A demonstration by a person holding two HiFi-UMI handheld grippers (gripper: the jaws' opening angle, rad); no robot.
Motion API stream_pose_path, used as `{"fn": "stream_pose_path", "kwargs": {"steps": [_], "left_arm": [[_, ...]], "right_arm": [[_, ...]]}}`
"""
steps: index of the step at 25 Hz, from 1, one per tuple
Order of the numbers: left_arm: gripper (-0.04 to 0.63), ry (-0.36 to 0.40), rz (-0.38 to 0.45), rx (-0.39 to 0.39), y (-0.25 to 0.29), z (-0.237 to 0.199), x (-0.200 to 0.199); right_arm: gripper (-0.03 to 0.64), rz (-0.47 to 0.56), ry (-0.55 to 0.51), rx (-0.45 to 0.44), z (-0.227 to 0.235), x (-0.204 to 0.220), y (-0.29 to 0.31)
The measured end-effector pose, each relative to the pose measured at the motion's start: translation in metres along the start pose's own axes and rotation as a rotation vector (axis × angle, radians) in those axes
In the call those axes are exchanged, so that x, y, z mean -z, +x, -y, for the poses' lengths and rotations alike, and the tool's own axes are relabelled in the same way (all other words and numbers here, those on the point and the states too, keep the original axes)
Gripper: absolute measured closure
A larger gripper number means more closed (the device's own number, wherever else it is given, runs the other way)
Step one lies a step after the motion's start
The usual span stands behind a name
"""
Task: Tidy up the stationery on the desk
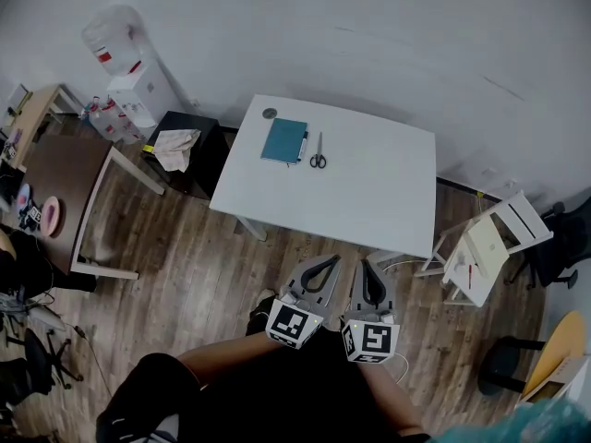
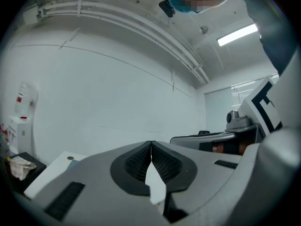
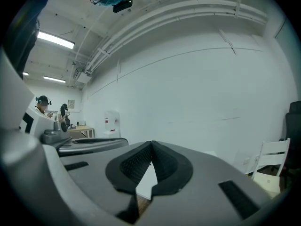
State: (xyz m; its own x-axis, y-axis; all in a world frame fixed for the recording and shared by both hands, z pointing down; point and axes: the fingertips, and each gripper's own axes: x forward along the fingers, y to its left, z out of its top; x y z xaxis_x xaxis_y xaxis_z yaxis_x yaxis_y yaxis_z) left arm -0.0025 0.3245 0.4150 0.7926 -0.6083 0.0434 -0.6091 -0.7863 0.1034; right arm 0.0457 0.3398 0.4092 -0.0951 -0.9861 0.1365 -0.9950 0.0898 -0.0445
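Observation:
A white desk [image 1: 369,192] stands ahead in the head view. On its far left part lie a teal notebook [image 1: 283,140], a pen [image 1: 302,146] along the notebook's right edge, black-handled scissors [image 1: 318,152] and a small round grey object [image 1: 269,113] near the corner. Both grippers hang side by side in front of the desk, well short of it. My left gripper [image 1: 331,259] is shut with nothing in it; its tips meet [image 2: 151,144]. My right gripper [image 1: 363,267] is shut and empty too, tips touching [image 3: 151,143].
A black side table [image 1: 189,150] with a crumpled cloth [image 1: 174,146] stands left of the desk, a water dispenser [image 1: 129,72] behind it. A brown table [image 1: 60,183] is at far left. A white folding chair [image 1: 488,247] stands right of the desk, on a wooden floor.

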Motion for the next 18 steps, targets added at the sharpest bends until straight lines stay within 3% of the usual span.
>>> {"fn": "stream_pose_path", "kwargs": {"steps": [18], "left_arm": [[0.581,-0.037,-0.016,0.036,0.003,0.006,0.013]], "right_arm": [[0.586,-0.037,-0.008,-0.025,-0.017,0.014,0.004]]}}
